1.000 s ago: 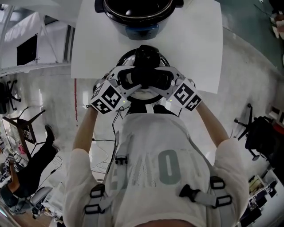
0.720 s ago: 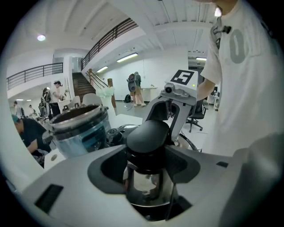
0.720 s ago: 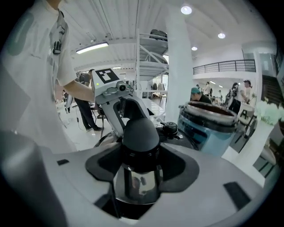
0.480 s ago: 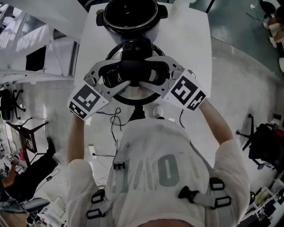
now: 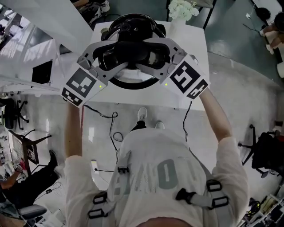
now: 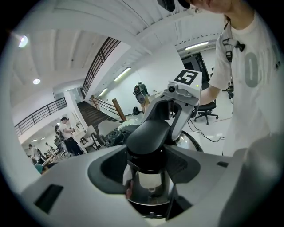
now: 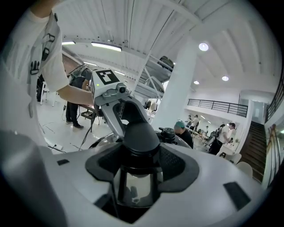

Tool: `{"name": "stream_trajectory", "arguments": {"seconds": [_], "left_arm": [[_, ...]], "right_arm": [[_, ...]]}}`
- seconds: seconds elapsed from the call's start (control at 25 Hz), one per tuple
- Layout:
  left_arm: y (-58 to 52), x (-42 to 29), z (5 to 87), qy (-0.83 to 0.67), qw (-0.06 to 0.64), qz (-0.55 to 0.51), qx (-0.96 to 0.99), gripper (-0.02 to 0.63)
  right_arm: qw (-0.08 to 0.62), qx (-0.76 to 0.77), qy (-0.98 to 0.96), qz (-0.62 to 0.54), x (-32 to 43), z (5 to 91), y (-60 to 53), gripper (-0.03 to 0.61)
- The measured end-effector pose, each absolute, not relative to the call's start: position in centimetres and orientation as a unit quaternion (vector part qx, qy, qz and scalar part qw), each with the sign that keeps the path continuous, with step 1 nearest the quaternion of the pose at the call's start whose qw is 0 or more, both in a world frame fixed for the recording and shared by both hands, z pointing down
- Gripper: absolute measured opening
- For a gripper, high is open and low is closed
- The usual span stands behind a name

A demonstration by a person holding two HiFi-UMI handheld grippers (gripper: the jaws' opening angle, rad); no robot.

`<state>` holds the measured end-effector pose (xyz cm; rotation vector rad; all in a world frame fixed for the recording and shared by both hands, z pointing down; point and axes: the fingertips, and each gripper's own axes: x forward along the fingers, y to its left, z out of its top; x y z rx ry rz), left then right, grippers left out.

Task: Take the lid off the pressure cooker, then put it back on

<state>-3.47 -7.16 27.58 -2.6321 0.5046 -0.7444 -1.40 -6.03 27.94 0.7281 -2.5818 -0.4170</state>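
The pressure cooker lid (image 5: 133,83), steel with a black rim, hangs in the air over the white table (image 5: 195,88). Its black handle (image 5: 133,49) is gripped from both sides. My left gripper (image 5: 116,57) is shut on the handle's left part and my right gripper (image 5: 153,55) on its right part. In the left gripper view the handle (image 6: 148,133) sits between my jaws above the shiny lid (image 6: 148,188). The right gripper view shows the handle (image 7: 140,135) clamped the same way, with the lid's valve knob (image 7: 168,133) behind it. The lid hides the cooker pot.
A vase of white flowers (image 5: 182,9) stands at the table's far right corner. Cables (image 5: 111,124) trail on the floor under the table's near edge. An office chair (image 5: 262,146) is at the right, and people stand in the background of both gripper views.
Both grippers have lifted the lid upward and carried it away from the body, from in front of the pot to above it. The grip on the handle is the same.
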Motion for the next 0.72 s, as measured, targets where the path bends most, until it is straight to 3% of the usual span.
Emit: {"name": "stream_trajectory", "arguments": {"seconds": [0.72], "left_arm": [[-24.3, -3.5, 31.5, 0.121, 0.129, -0.288, -0.941, 0.253]], "right_arm": [[0.237, 0.307, -0.916, -0.1, -1.4, 31.2, -22.9, 0.253]]}}
